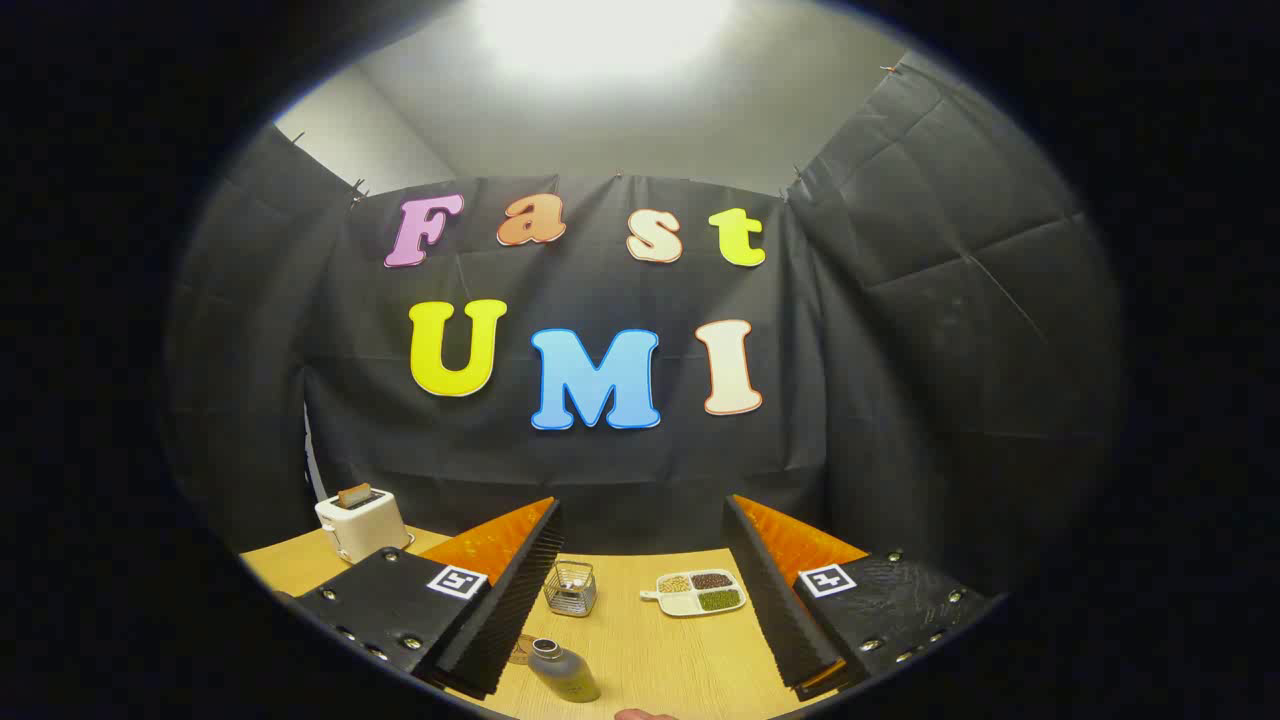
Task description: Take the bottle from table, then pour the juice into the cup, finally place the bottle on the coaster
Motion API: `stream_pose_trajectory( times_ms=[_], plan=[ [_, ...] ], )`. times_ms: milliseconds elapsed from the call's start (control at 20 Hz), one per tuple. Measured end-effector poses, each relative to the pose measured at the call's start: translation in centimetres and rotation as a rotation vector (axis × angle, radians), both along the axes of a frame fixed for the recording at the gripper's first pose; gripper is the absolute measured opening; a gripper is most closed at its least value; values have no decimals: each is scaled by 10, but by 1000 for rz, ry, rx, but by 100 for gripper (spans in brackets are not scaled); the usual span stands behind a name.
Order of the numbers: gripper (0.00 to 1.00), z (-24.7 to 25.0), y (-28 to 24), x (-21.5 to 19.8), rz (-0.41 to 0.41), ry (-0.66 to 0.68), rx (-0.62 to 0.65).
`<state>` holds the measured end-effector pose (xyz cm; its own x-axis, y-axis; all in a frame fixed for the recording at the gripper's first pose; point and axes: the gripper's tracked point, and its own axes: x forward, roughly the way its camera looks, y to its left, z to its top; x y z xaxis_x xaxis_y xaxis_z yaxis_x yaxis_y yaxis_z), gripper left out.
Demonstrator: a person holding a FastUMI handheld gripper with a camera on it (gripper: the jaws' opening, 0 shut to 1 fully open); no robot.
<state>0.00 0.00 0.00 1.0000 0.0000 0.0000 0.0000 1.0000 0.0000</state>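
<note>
Between the spread fingers of the gripper (640,600), on the table (660,660), a grey bottle (563,668) stands ungripped near the left finger. Beyond sit a wire basket (571,588) and a sectioned tray (699,592); a toaster (360,523) stands far left.

Layout on the table (660,650): the gripper (640,610) stands with its two fingers spread wide, nothing between the pads. The bottle (562,668) lies between the fingers, at about 7 o'clock of the gap's middle, near the left finger. A wire basket (571,587) sits beyond it at 12 o'clock. A divided tray (698,592) lies at 3 o'clock of the basket. A toaster (360,524) stands beyond the left finger, at 10 o'clock.
</note>
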Motion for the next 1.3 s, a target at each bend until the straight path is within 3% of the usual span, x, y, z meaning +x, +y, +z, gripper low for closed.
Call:
stream_pose_trajectory(
  times_ms=[650,1000,1300],
  plan=[
    [98,-5,-3,1,-24,30,30],
    [98,-18,7,0,7,22,51],
    [98,-54,33,1,83,11,60]
  ],
)
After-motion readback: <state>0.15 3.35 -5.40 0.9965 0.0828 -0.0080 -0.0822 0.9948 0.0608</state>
